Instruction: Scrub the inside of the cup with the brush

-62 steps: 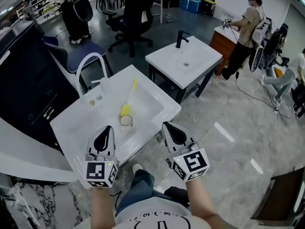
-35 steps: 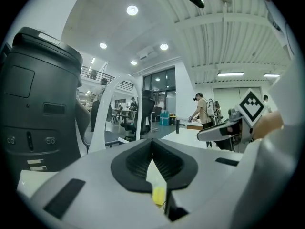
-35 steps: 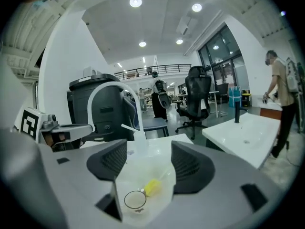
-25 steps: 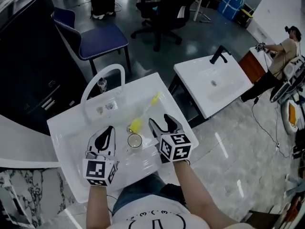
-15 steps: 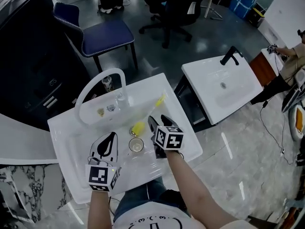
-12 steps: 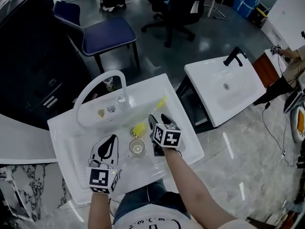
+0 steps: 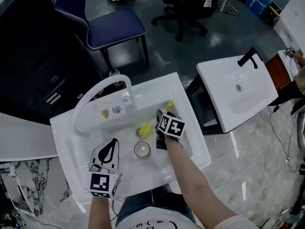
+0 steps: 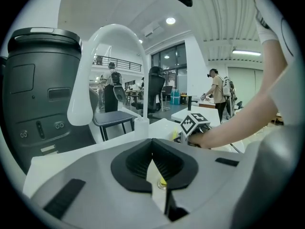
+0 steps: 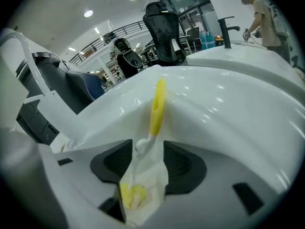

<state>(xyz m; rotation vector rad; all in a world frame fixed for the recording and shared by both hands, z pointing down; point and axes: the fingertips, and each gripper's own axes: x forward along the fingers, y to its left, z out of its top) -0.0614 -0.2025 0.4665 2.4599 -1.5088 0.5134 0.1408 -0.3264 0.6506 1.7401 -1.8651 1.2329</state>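
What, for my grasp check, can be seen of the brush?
The brush has a yellow plastic-looking handle, a white neck and a yellow sponge-like head. It lies slanted in the white sink, head near the cup. The right gripper straddles its neck; the jaws have just been closing, not yet pressing.

a white sink (image 7: 64, 142) is standing over a glossy pale floor (image 7: 248, 171), and a curved white faucet (image 7: 93, 90) is arching over its far left corner. a second white sink (image 7: 224, 104) is standing near it on the right of the head view, carrying a black faucet (image 7: 249, 58) at its far edge. a blue chair (image 7: 116, 30) is standing beyond the first sink, a black office chair (image 7: 188, 4) is sitting further back, and a dark cabinet (image 7: 33, 75) is filling the left side.
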